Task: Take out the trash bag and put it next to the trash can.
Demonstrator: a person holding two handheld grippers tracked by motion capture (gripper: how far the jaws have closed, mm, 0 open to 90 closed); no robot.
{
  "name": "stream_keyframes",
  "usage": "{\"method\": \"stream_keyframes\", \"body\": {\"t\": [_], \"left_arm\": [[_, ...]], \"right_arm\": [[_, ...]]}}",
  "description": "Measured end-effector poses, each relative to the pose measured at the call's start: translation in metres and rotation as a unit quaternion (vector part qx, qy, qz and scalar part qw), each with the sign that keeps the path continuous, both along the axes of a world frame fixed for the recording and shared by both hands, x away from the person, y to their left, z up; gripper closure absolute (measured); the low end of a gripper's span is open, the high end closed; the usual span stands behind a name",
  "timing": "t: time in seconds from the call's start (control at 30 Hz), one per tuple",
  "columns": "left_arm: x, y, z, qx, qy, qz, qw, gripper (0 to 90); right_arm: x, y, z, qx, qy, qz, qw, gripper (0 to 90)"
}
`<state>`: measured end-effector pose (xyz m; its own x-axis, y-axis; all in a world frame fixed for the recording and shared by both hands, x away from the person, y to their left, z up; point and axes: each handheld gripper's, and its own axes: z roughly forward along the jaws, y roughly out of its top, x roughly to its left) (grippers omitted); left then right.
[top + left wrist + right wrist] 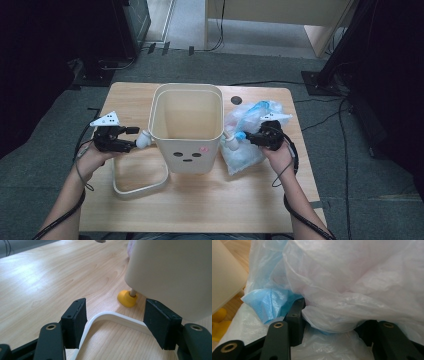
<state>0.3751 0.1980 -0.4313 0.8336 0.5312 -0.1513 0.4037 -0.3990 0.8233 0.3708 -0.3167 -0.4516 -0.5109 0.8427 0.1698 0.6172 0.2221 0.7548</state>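
Right up close in the right gripper view there's a big wad of plastic bags (352,290), white and pale blue, bulging down between the right tongs (332,322). The jaws look partly spread with the film sagging between them, and I can't tell if the pads are really pinching it. From the high view the right tongs (239,136) sit against the bag pile (248,135), which lies on the desk (210,200) just right of the bin (186,127).

The bin is a cream plastic one with a little face on the front, standing upright mid-desk on small yellow feet (127,298).

The left tongs (141,140) are at the bin's left wall. In the left gripper view the left tongs (115,325) are spread with nothing clamped, and the cream ring (112,316) lies flat on the desk under and between the jaws. That ring sits by the bin's lower left corner (140,182).
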Motion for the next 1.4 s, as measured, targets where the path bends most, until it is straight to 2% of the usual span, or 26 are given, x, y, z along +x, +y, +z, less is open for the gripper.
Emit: {"method": "stream_keyframes", "body": {"t": [0.1,0.3,0.53,0.67,0.8,1.07,1.17,1.4], "left_arm": [[-0.001,0.0,-0.003,-0.002,0.002,0.001,1.0,34.7],[-0.004,0.0,-0.006,0.005,-0.001,0.001,1.0,34.6],[-0.005,0.003,-0.011,0.012,0.0,0.004,0.9999,34.5],[-0.006,0.004,-0.015,0.016,-0.011,0.002,0.9998,34.4],[-0.005,0.007,-0.018,0.011,-0.004,0.008,0.9999,34.4],[-0.004,0.016,-0.027,0.017,0.005,0.018,0.9997,34.3],[-0.004,0.02,-0.029,0.006,0.001,0.018,0.9998,34.3],[-0.003,0.028,-0.035,0.007,0.003,0.03,0.9995,34.3]], "right_arm": [[-0.001,0.0,-0.006,-0.015,-0.016,0.002,0.9997,46.4],[-0.002,-0.001,-0.014,-0.004,-0.019,-0.011,0.9998,37.4],[0.0,-0.004,-0.022,0.021,-0.006,-0.026,0.9994,32.7],[0.0,-0.004,-0.025,0.012,-0.008,-0.033,0.9993,30.3],[0.001,-0.003,-0.029,0.011,-0.006,-0.036,0.9993,28.7],[0.002,-0.002,-0.033,0.009,0.0,-0.04,0.9992,26.4],[0.003,-0.002,-0.034,0.01,0.005,-0.037,0.9992,25.3],[0.004,-0.003,-0.036,0.014,0.012,-0.041,0.999,24.4]]}}
